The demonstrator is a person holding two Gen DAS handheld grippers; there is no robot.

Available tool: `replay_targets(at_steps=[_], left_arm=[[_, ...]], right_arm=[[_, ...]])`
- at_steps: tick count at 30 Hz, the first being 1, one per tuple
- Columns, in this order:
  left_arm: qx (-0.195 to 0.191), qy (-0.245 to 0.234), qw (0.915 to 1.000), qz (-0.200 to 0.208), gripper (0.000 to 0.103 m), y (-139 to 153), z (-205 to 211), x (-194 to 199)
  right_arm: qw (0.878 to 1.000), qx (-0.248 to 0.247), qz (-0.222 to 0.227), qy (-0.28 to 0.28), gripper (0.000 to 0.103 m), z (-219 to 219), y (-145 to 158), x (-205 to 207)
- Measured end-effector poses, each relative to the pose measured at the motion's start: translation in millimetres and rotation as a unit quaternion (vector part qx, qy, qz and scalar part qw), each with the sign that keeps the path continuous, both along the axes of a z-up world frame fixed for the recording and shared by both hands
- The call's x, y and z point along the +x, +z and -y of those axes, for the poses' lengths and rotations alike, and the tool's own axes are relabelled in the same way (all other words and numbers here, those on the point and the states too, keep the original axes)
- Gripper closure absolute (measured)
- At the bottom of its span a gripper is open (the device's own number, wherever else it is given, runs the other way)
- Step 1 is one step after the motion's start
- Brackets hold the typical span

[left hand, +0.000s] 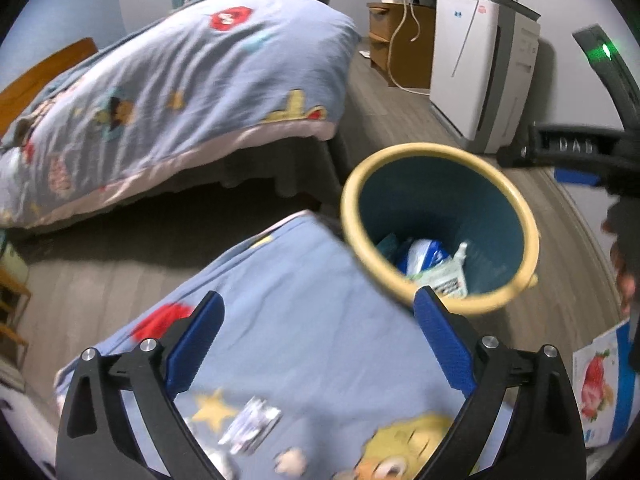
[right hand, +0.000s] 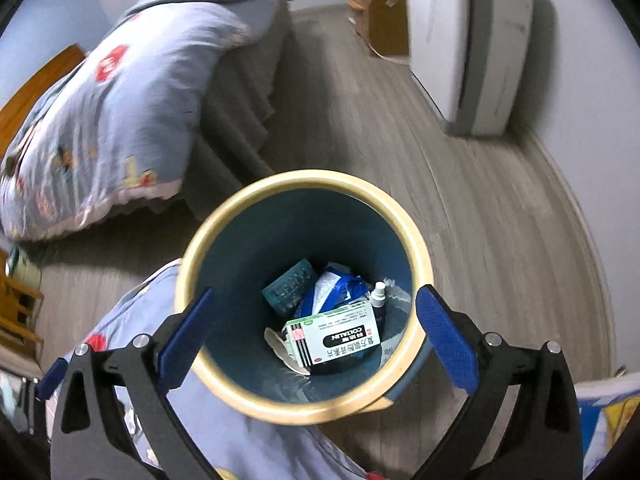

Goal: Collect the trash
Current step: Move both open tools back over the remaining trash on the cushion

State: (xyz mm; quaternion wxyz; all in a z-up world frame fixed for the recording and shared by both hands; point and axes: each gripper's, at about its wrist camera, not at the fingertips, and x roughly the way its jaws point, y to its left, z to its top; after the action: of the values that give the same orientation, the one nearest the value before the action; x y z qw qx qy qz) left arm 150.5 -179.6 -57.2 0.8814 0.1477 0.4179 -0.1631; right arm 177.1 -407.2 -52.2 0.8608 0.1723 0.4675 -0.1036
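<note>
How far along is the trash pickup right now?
Done: the bin already holds a medicine box, a blue wrapper and a small spray bottle. In hand: nothing; left tongs and right tongs are open and empty. Left: a foil packet on the quilt.

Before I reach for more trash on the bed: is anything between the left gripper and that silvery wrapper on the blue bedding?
Nothing visible. The silvery wrapper lies bare on the blue cartoon-print bedding, below the open left gripper.

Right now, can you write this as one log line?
left gripper: open, empty | right gripper: open, empty, over bin | box: in bin
</note>
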Motion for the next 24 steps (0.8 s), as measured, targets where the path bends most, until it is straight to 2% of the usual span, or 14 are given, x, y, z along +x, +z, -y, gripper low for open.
replay_targets(at_steps=[4, 11, 17, 24], left_arm=[[0.0, 0.016, 0.9998, 0.014, 0.008, 19.6, -39.0, -28.7], [-0.004, 0.065, 0.9975, 0.026, 0.007, 40.3, -106.6, -76.6], [-0.024, 0.116, 0.9928, 0.012, 0.007, 38.3, -155.3, -104.4], [-0.025, 0.17, 0.985, 0.006, 0.007, 33.2, -205.8, -116.0]], right_arm=[[0.999, -0.006, 0.021, 0.035, 0.006, -31.2, 24.8, -13.2], [0.996, -0.001, 0.037, 0.076, 0.006, -84.6, 46.9, -42.7], [0.995, -0.003, 0.023, 0.098, 0.006, -119.3, 42.0, -69.7], [0.993, 0.022, -0.009, 0.113, 0.006, -158.0, 20.5, -95.9]])
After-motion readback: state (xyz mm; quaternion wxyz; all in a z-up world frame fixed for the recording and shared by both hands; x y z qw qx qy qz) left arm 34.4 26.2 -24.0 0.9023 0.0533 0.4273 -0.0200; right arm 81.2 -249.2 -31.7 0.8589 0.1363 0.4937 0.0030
